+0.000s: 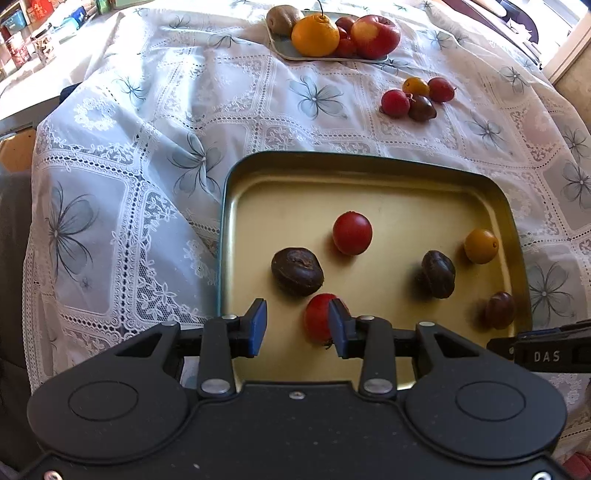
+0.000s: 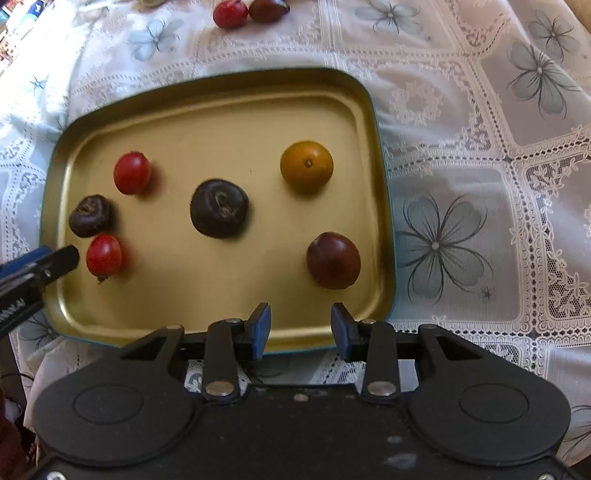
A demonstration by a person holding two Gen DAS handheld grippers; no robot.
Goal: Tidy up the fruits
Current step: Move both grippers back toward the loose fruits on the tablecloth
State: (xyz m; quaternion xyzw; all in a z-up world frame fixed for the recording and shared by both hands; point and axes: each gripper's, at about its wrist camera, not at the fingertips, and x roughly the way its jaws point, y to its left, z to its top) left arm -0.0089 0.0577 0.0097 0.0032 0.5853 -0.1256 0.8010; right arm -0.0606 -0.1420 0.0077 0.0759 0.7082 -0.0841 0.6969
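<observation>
A gold tray [image 1: 369, 192] [image 2: 229, 122] lies on the lace tablecloth and holds several small fruits. Among them are two red ones [image 1: 352, 232] [image 1: 317, 317], two wrinkled dark ones [image 1: 297, 271] [image 1: 439, 273], a yellow one [image 1: 481, 246] and a dark plum [image 2: 333, 260]. My left gripper [image 1: 298, 328] is open above the tray's near side. The nearer red fruit [image 2: 104, 258] lies on the tray just behind its right finger, not gripped. My right gripper [image 2: 301, 328] is open over the tray's near rim, nothing between its pads, the plum just beyond it.
Several loose small fruits [image 1: 417, 98] lie on the cloth beyond the tray. A pale plate [image 1: 280, 51] at the far edge carries an orange [image 1: 315, 35], an apple [image 1: 375, 37] and a kiwi [image 1: 282, 18]. Shelves with clutter [image 1: 22, 40] stand at the far left.
</observation>
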